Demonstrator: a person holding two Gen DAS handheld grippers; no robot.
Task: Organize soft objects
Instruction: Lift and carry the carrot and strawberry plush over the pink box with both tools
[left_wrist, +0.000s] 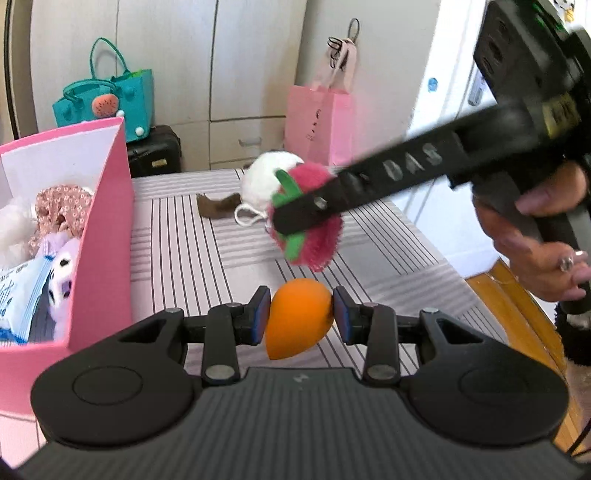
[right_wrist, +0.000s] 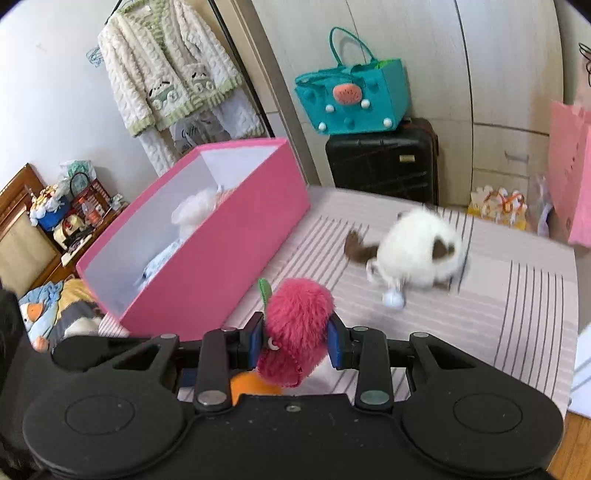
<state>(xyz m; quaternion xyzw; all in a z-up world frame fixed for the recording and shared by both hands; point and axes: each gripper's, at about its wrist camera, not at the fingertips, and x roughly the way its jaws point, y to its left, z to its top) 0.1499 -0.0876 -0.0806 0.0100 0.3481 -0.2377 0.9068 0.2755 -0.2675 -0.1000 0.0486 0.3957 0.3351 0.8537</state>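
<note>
My left gripper (left_wrist: 301, 314) is shut on an orange egg-shaped sponge (left_wrist: 297, 323), held above the striped bed (left_wrist: 192, 258). My right gripper (right_wrist: 295, 341) is shut on a fuzzy pink strawberry plush (right_wrist: 297, 325); it also shows in the left wrist view (left_wrist: 314, 243), just beyond the orange sponge. The sponge peeks out below the plush in the right wrist view (right_wrist: 251, 384). A pink box (left_wrist: 107, 229) on the left holds several soft toys and a blue packet; its wall shows in the right wrist view (right_wrist: 221, 266). A white and brown plush (right_wrist: 417, 251) lies on the bed further back.
A black suitcase (right_wrist: 384, 162) with a teal bag (right_wrist: 354, 96) on it stands behind the bed. A pink paper bag (left_wrist: 319, 122) hangs at the wardrobe. A fleece jacket (right_wrist: 166, 70) hangs on the left wall. The bed's right edge drops to wooden floor (left_wrist: 517, 295).
</note>
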